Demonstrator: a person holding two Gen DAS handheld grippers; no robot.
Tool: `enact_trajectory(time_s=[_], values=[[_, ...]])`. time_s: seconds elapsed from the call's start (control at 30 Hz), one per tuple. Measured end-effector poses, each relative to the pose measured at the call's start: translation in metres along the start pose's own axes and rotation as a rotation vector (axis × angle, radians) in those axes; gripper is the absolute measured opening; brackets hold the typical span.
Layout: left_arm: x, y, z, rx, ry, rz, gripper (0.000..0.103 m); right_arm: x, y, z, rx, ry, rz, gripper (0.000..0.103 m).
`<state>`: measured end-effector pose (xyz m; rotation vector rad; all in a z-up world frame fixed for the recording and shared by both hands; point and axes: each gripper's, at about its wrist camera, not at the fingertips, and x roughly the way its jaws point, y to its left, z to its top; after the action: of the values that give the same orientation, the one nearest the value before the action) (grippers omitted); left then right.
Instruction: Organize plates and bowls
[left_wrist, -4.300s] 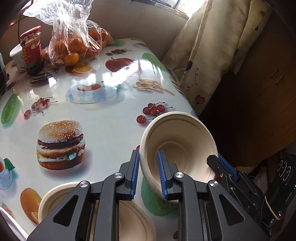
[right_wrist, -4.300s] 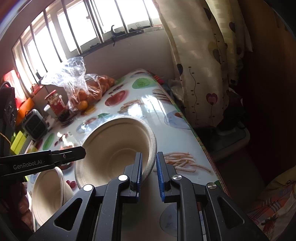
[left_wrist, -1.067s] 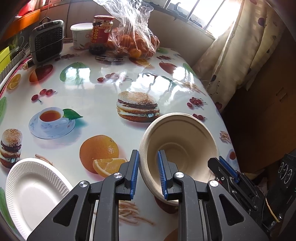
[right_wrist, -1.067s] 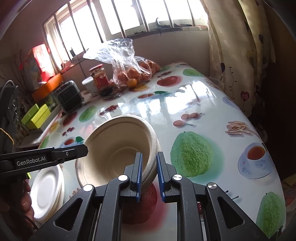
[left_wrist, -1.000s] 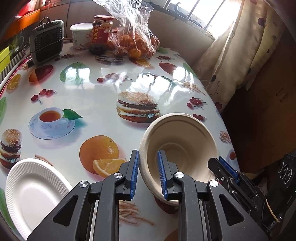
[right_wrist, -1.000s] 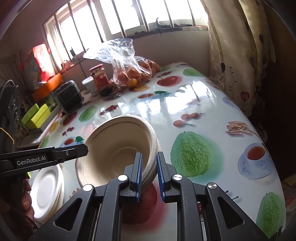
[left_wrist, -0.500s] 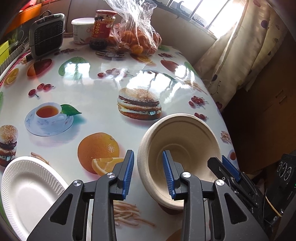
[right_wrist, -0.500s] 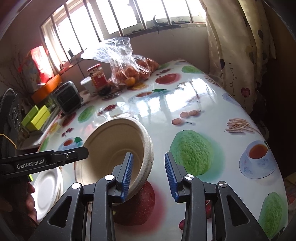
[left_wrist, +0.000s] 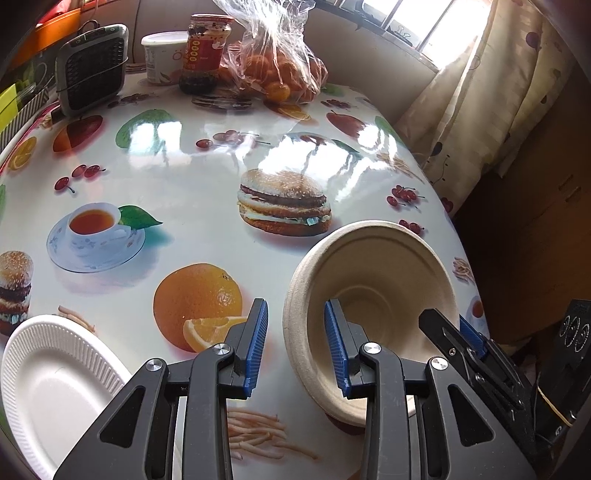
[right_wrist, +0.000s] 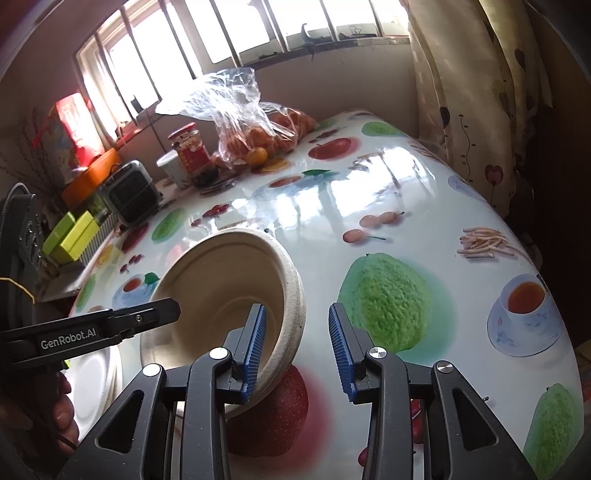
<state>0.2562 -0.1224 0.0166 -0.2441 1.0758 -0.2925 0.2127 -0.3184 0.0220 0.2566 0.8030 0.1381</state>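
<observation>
The beige moulded-fibre bowl (left_wrist: 369, 295) stood on the glossy oilcloth-covered table (left_wrist: 184, 166), near its right edge, partly over a printed red apple, and looked tipped in both views. Both grippers straddled its rim from opposite sides. The left gripper (left_wrist: 295, 347) had its jaws parted, having just been opening: one blue pad lay inside the bowl, the other outside, and neither pressed on the rim. The right gripper (right_wrist: 297, 347) stood released in the same way, its jaws also having just opened; its left pad sat inside the bowl against the wall, the other well clear over the table.

A white ribbed foam plate (left_wrist: 55, 387) lay at the table's near left edge, apart from the bowl; from the right wrist it showed as a stack. A person's fingers (right_wrist: 64, 417) gripped the left gripper's handle.

At the far end stood a clear plastic bag of oranges (left_wrist: 280, 70), a red-lidded jar (left_wrist: 207, 51), a white tub (left_wrist: 162, 55) and a small grey fan heater (left_wrist: 92, 70). A cream patterned curtain (left_wrist: 498, 92) hung at the right.
</observation>
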Motion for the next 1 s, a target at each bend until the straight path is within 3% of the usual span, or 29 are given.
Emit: enact_trajectory(time_s=[0.33,1.0], values=[[0.0027,-0.0051,0.0004,0.021,-0.005,-0.001,0.024,0.0033,0.0001,-0.0002,-0.004,0.004,0.003,0.020],[-0.0049,-0.0073,0.0002,0.033,-0.027,0.001,0.024,0.0008,0.0026,0.0013,-0.006,-0.004,0.010,0.018]])
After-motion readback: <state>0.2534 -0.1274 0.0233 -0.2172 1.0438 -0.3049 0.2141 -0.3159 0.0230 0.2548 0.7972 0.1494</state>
